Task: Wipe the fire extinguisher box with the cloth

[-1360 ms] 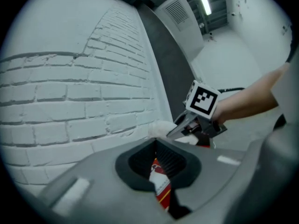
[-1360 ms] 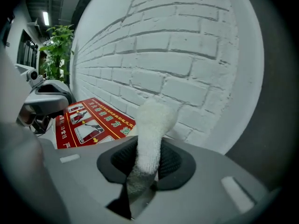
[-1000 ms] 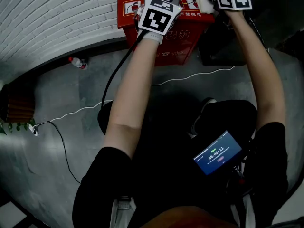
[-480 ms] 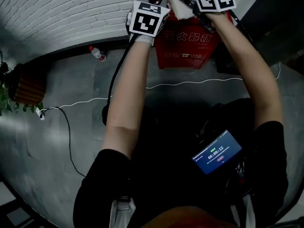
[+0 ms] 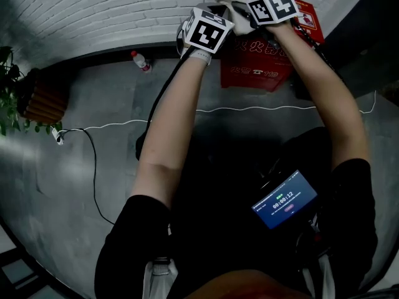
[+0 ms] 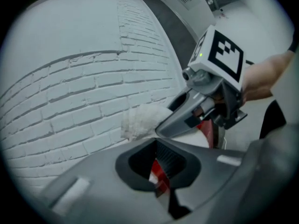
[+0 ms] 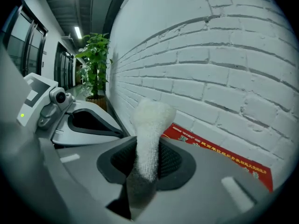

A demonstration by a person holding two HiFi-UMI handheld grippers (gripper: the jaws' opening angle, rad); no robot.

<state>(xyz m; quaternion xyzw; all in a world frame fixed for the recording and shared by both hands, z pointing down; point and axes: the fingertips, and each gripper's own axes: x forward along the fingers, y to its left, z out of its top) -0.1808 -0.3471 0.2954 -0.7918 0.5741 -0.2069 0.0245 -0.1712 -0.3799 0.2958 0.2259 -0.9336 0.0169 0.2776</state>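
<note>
Two hand-held grippers are up at the top of the fire extinguisher box (image 5: 257, 67), so here's where I'm at. My right hand-held gripper (image 7: 147, 164) is clenched on the cloth (image 7: 149, 125). My left hand-held gripper (image 6: 159, 169) has its jaws together on nothing, with just a sliver of the red box showing through the slot. The two sit just beside each other.

The box stands upright at the far edge of the floor, backed against the white brick wall (image 5: 112, 11), lettered front facing me. As far as I can judge, its top runs lengthwise along the wall. The cloth is bunched into a narrow roll with its long axis in line with the jaws. Its free end pokes toward the wall near the left end of the box top. I can't tell if it's touching the lid.

What worries me: with the cloth rolled that thin, only the tip would wipe. If I press lower, I'd guess the bare jaws scrape the paint instead. Dragging sideways could tug the cloth out of the grip. The left one is close enough to bump on a leftward stroke. There's also a white cable (image 5: 249, 109) across the floor in front of the box, easy to snag a foot on.
</note>
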